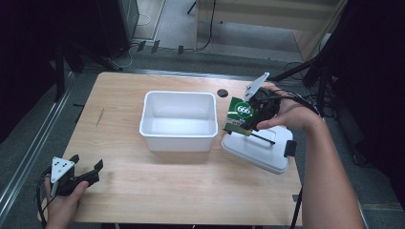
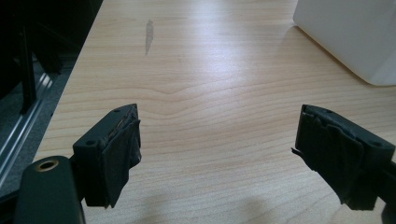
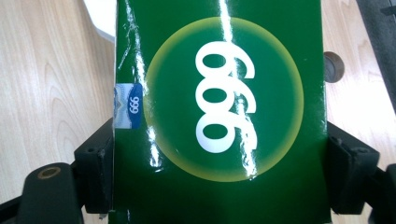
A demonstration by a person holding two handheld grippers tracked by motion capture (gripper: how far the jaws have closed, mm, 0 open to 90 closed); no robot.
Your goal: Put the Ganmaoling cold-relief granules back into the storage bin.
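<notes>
Right now, by parts:

Right gripper: the right gripper is held up at the right side of the wooden table, and its jaws are spread wide and clamped on a green box — one jaw on each narrow side.

Green box: a glossy green carton with white "666" digits inside a yellow ring. In the right gripper view the green box stands between the two black jaws, its side edges against the pads, and a small blue "666" label sits on its left edge.

Box against surroundings: in the high view it hangs just right of the white bin and over the far left corner of the white lid; whether it touches the lid cannot be told.

White bin: an open rectangular tub at the middle of the table, nothing visible inside it.

White lid: lies flat to the right of the bin, near the right table edge, with a dark clip on its right side.

Left gripper: the left gripper rests low at the near left corner of the table, well apart from the bin. In the left gripper view the left gripper has its jaws wide apart — bare wood between them, nothing held.

Small dark disc: a round dark spot lies on the table beyond the bin's far right corner.
</notes>
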